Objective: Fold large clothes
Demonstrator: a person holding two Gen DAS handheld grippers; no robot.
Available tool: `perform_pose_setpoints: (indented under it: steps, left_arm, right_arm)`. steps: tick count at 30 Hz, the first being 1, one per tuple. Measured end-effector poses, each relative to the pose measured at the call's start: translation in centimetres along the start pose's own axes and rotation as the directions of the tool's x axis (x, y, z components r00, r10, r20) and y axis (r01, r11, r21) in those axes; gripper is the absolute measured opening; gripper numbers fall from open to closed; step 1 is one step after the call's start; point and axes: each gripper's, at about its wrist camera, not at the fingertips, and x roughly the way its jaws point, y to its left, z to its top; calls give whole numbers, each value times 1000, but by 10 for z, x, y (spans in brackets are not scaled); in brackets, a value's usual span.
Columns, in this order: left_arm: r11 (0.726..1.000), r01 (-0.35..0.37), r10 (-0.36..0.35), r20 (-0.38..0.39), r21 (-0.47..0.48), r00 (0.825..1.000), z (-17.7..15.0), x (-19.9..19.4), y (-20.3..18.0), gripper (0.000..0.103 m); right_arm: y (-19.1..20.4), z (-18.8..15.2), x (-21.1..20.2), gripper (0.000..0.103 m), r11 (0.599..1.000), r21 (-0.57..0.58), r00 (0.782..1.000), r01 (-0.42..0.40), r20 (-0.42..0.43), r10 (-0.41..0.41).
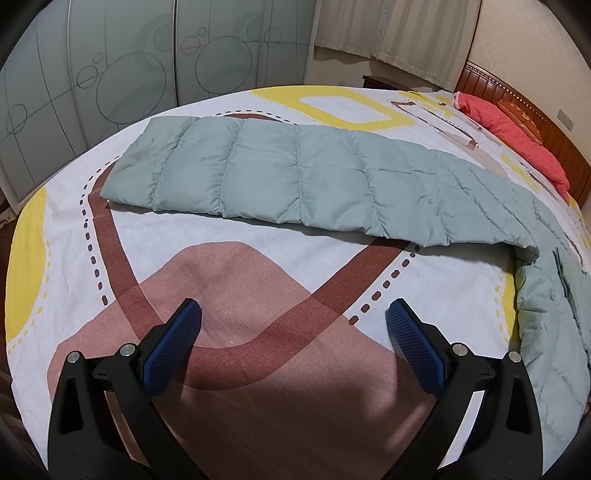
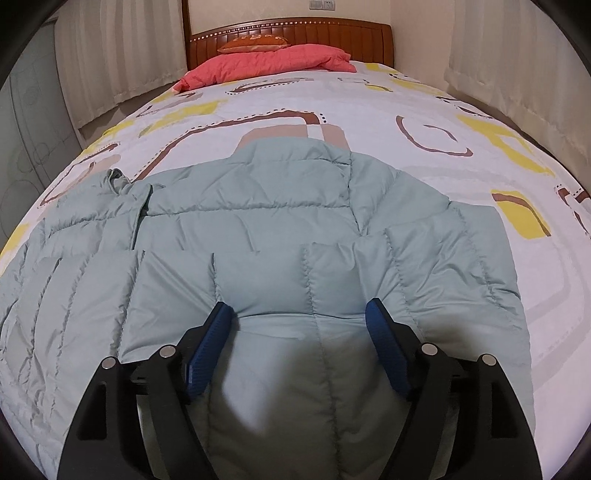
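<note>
- Jacket [image 2: 280,206]: pale green quilted down garment, laid flat across the bed [image 2: 424,103], collar toward the headboard [image 2: 291,37]; one sleeve [image 1: 258,173] is stretched out sideways from the body, judged ready to be folded inward.
- Right gripper [image 2: 299,314]: jaws parted, pressed into the jacket's lower body with fabric bulging between them; nothing is clamped.
- Left gripper [image 1: 293,314]: jaws released, held above bare sheet, short of the sleeve.
- Bed: patterned sheet, soft surface.
- Red quilt [image 2: 273,61]: bundled at the headboard, well apart from the jacket.
- Room: curtains [image 1: 399,33], frosted wardrobe doors [image 1: 122,62].
</note>
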Motion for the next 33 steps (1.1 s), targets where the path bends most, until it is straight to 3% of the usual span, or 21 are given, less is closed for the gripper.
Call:
perform_pose_setpoints:
  steps: [3,6,9,12,16,24,25,27,28,29,31,33]
  left_arm:
    - [999,41,-41,-13,-11,999,4,-4,6,101]
    - [990,118,-117,15,-72,993,5,-15,22,101]
    - [979,155,-150,45,-130,988,8,-19,41,94]
    - [960,188,-176,73,-208,982,14,-17,61,94]
    - [906,242,-219,106,-346,970,28,-3,87,95]
    - [834,270,-215,168,-481,962,60,20,119,93]
    - [825,258,-198,170,-503,965,63,21,123,84]
    - [808,252,-185,177,-533,967,65,21,130,76]
    - [802,256,-182,188,-540,965,66,21,132,65]
    - [806,254,-180,188,-534,966,67,22,133,58]
    - [819,245,-179,175,-519,968,70,26,134,34]
    - [827,245,-181,174,-506,968,72,30,134,19]
  right_arm:
    - [0,0,0,75,1000,1,1000,-2,1,2]
    - [-1,-1,-1,76,1000,3,1000,-7,4,7]
    - [-1,-1,-1,76,1000,4,1000,-10,6,10]
    - [-2,-1,-1,77,1000,5,1000,-11,7,11]
    - [-1,-1,-2,77,1000,6,1000,-13,9,12]
    - [-2,-1,-2,77,1000,4,1000,-13,11,13]
    - [-2,-1,-2,77,1000,4,1000,-13,11,13]
    - [-2,-1,-1,77,1000,4,1000,-13,10,13]
    - [-2,-1,-1,77,1000,4,1000,-13,10,13]
    - [-2,0,-2,77,1000,3,1000,-12,11,12]
    - [-2,0,-2,77,1000,3,1000,-12,11,12]
    - [-2,0,-1,77,1000,2,1000,-12,11,12]
